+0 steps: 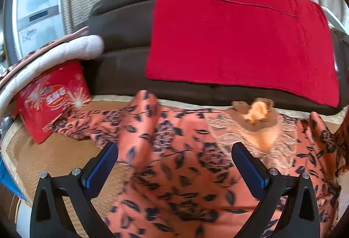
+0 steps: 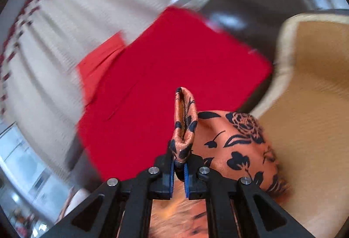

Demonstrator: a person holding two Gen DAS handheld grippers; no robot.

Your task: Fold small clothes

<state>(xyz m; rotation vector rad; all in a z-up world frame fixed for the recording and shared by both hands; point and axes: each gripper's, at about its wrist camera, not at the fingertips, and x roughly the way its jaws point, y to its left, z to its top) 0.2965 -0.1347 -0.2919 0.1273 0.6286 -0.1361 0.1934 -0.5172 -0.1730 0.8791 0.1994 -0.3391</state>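
Sprawling across the lower half of the left wrist view, the orange floral garment (image 1: pixel 174 168) lies rumpled on a tan woven mat (image 1: pixel 61 155), w/ a pale lace panel (image 1: pixel 250 131) at centre right. Above it, upper right of frame, a folded red cloth (image 1: pixel 235 33) drapes over a dark brown sofa (image 1: pixel 122 41). Mid-left sits a red printed bag (image 1: pixel 54 98) under a white padded cushion (image 1: pixel 65 50). Left gripper (image 1: pixel 174 150) at bottom centre stands wide, nothing btwn its pads, garment below it. In the right wrist view, bottom centre, the right gripper (image 2: pixel 179 170) is clamped tight on a folded edge of the garment; the pinched bit sticks up past the pads, rest trailing lower right, prob. lifted off the mat, though blur hides it.
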